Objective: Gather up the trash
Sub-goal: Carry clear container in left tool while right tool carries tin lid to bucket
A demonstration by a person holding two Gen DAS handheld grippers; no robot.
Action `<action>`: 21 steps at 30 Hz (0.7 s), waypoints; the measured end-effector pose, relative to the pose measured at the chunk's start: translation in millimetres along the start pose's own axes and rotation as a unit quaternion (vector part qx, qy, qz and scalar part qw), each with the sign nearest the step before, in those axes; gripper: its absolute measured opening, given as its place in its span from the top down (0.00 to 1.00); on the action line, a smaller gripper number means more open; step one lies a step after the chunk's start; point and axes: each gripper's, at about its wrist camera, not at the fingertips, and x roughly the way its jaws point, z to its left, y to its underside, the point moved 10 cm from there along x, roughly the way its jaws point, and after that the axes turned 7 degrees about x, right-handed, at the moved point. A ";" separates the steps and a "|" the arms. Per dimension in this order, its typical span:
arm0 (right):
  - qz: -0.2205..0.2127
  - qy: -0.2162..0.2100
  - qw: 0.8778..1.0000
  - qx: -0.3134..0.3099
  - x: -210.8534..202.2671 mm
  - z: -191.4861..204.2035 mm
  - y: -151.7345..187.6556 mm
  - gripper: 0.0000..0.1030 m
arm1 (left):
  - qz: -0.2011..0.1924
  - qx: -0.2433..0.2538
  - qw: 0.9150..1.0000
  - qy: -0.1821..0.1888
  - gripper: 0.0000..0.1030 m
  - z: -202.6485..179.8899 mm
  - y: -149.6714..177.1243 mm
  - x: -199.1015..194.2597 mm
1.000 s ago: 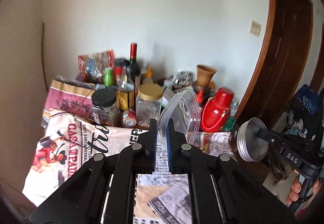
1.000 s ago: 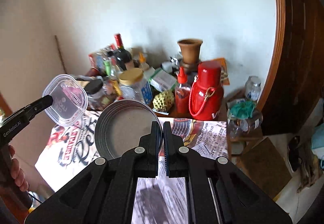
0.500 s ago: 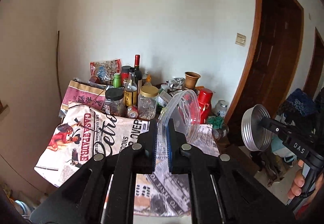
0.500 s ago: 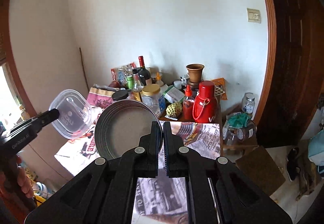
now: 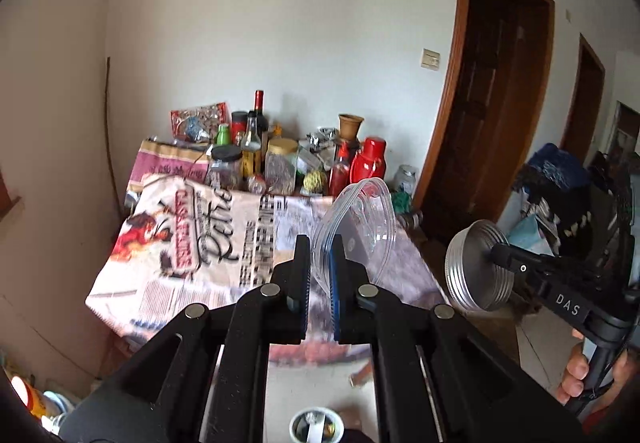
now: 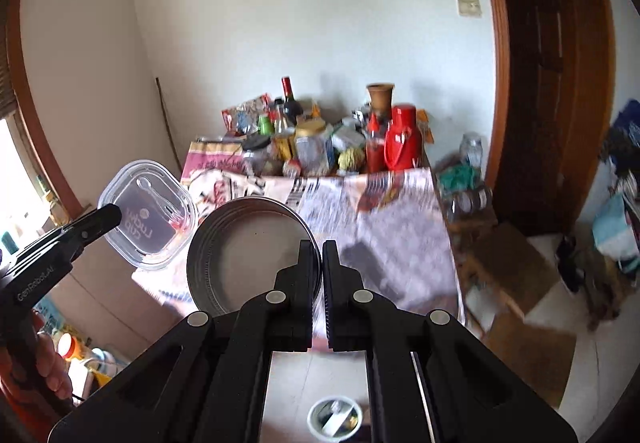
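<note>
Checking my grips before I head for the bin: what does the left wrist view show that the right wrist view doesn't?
Left only: a second doorway further right.
Right only: a cardboard box on the floor, a window frame.
Both: left gripper shut on the clear plastic container, right gripper shut on the metal tin, the small bin below, the cluttered table.

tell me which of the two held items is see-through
The clear plastic container in the left gripper. The right gripper holds a round metal tin lid, which is opaque grey.

White walls (image 5: 320, 23), dark wooden door (image 5: 492, 103), newspaper-covered table (image 5: 260, 227).
</note>
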 end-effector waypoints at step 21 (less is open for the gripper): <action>0.115 0.020 0.993 0.008 -20.5 15.3 141.1 0.96 | 0.114 -0.015 0.993 0.021 0.93 0.0 139.4 -51.7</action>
